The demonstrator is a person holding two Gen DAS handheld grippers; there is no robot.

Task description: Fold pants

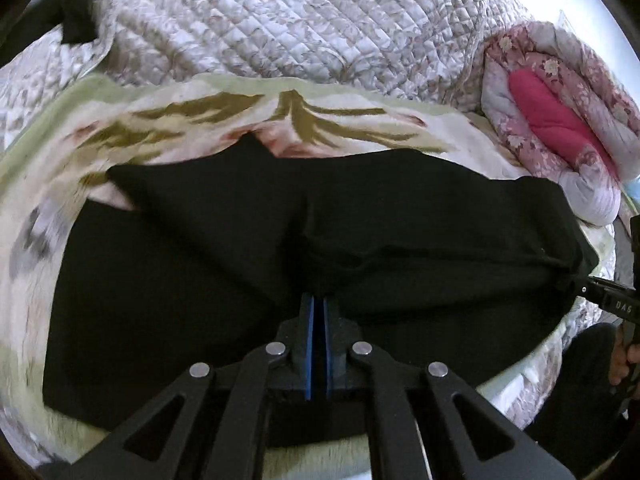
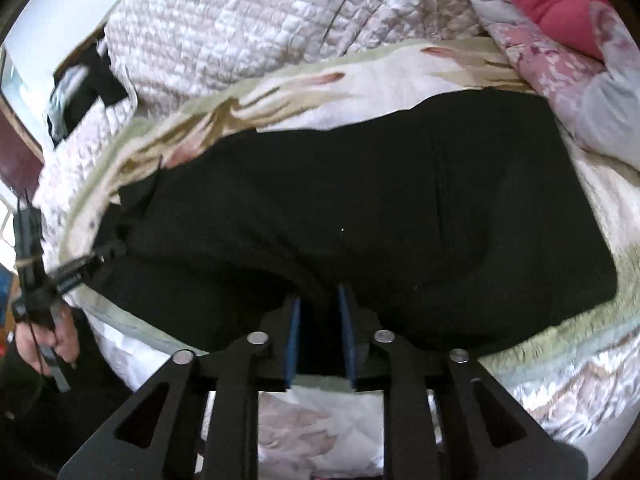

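On the bed, black pants (image 1: 224, 248) lie folded over a floral blanket (image 1: 248, 120).
The left hand-held gripper (image 1: 319, 304) pinches the pants' fabric; the right hand-held gripper (image 2: 322, 300) stands spread; its side lettering is unreadable.

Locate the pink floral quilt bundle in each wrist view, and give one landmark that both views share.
Left wrist view: the pink floral quilt bundle sits at the right edge, beyond the right end of the black pants.
Right wrist view: the bundle fills the top right corner, above the pants' far right corner.
Shared landmark: the fleece blanket with olive leaf print, under the pants in both views.
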